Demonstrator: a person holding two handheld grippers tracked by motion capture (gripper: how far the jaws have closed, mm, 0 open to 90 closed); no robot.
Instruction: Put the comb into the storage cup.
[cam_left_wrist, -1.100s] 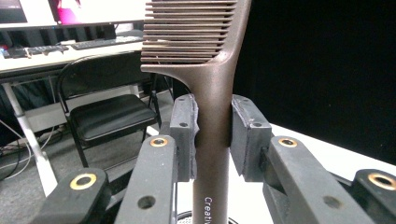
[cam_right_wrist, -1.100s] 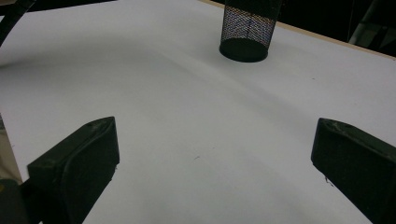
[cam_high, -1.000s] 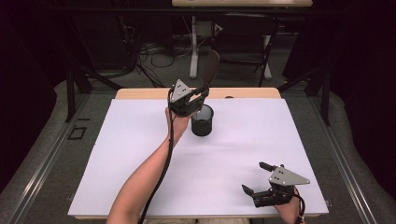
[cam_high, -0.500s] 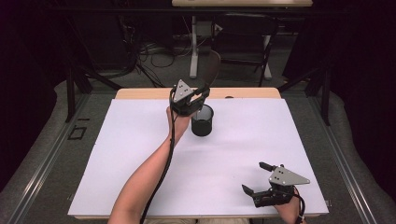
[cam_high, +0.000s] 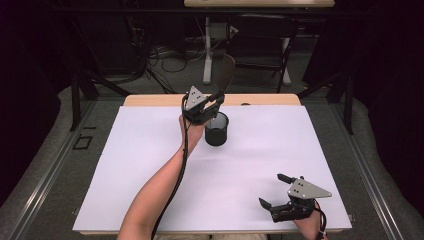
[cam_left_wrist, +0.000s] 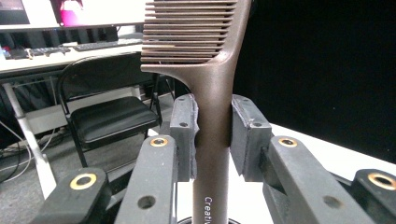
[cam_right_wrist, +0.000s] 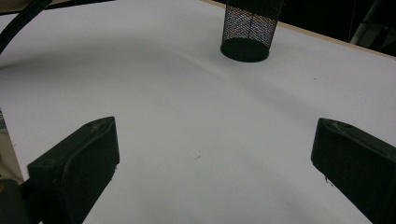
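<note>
The left tongs (cam_left_wrist: 212, 126) pinched the comb (cam_left_wrist: 212, 79) upright by its handle just above the mesh cup (cam_high: 217, 129) on the table (cam_high: 125, 165), while the right tongs (cam_high: 275, 190) lay spread, well apart.

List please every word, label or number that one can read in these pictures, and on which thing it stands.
"Creativ", white letters cut off by the picture's lower edge, on the handle of the brown comb clamped in the left gripper.
Screens behind the far desk: too blurred to read.
Nothing else bears text.
</note>
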